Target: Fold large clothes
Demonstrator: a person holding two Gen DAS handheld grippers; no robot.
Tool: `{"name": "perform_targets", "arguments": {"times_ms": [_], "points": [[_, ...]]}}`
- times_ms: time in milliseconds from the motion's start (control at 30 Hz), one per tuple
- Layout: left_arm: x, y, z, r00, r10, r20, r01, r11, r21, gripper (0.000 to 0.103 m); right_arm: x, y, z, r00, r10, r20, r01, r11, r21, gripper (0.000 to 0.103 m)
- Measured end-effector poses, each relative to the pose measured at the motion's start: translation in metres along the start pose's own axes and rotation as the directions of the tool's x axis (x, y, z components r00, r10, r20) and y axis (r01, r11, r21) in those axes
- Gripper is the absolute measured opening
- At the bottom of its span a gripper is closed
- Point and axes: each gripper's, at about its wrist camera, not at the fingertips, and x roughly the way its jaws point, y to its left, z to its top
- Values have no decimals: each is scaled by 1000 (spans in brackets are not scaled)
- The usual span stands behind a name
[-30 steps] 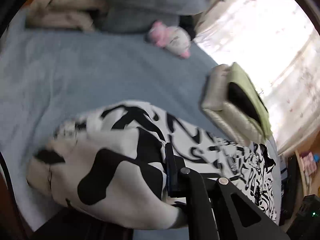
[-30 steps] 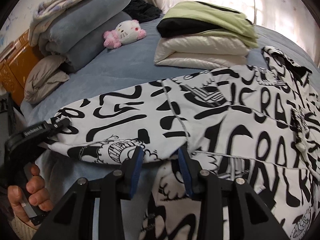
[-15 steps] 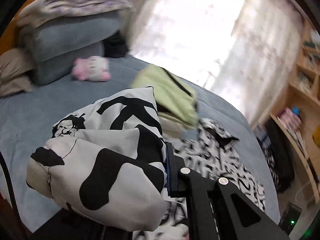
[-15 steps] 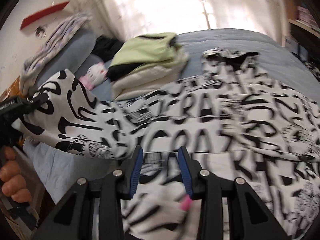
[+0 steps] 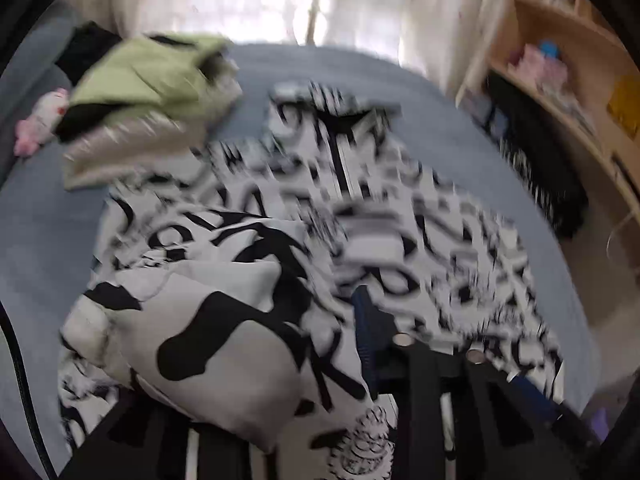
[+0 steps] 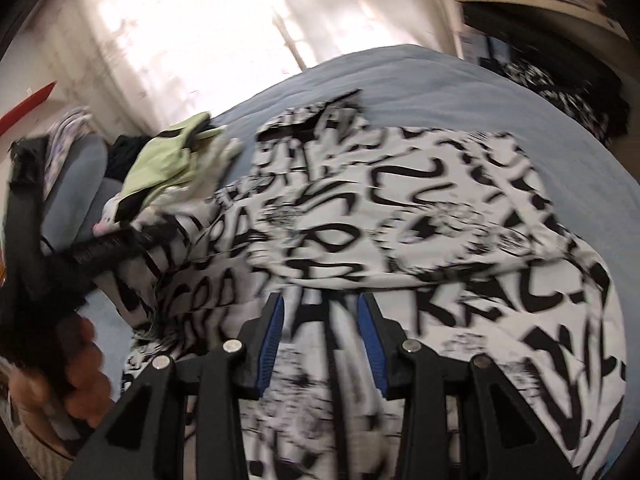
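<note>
A large white garment with black graffiti print (image 5: 400, 216) lies spread on the blue bed (image 5: 40, 240); it also fills the right wrist view (image 6: 400, 216). My left gripper (image 5: 344, 344) is shut on a bunched sleeve of the garment (image 5: 208, 320), held up over its body. Only its right finger (image 5: 368, 332) shows; the sleeve hides the other. In the right wrist view the left gripper (image 6: 132, 236) is a dark blur at the left, carrying the sleeve. My right gripper (image 6: 320, 332) hangs over the garment's near edge with its blue pads (image 6: 272, 336) apart and cloth between them.
A stack of folded clothes, green on top (image 5: 152, 92), sits at the bed's far left (image 6: 172, 160). A pink plush toy (image 5: 36, 124) lies beside it. Wooden shelves (image 5: 560, 92) stand to the right of the bed. A curtained window (image 6: 200, 20) is behind.
My left gripper has swung the sleeve rightward over the garment's body. Both views have turned from the pillows toward the window and shelves. The right gripper has stayed open.
</note>
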Motion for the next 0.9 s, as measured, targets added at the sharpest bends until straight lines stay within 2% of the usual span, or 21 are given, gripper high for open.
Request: {"name": "perform_targets", "arguments": {"times_ms": [33, 100, 233, 333, 433, 633, 700, 900], "points": [[9, -7, -5, 1000, -8, -30, 9, 1000, 6, 48, 0, -10, 0, 1000, -4, -1, 4, 1000, 19, 43], [15, -12, -13, 998, -20, -51, 21, 1000, 14, 59, 1, -23, 0, 1000, -5, -5, 5, 999, 43, 44], [8, -5, -16, 996, -55, -74, 56, 998, 1, 81, 4, -33, -1, 1000, 10, -13, -9, 998, 68, 44], [6, -2, -15, 988, -115, -106, 113, 993, -25, 83, 7, -33, -1, 999, 29, -18, -28, 997, 66, 44], [5, 6, -20, 968, -192, -162, 185, 981, -60, 83, 7, -31, -2, 999, 45, -23, -44, 997, 60, 44], [-1, 29, -46, 936, -266, -232, 243, 962, -122, 84, 7, -26, -4, 998, 53, -33, -51, 997, 53, 44], [-4, 36, -54, 934, -262, -245, 236, 963, -129, 84, 7, -23, -5, 998, 57, -38, -55, 997, 48, 44], [-23, 75, -72, 948, -236, -214, 197, 963, -186, 84, 11, 4, -9, 994, 84, -72, -88, 995, -44, 44]]}}
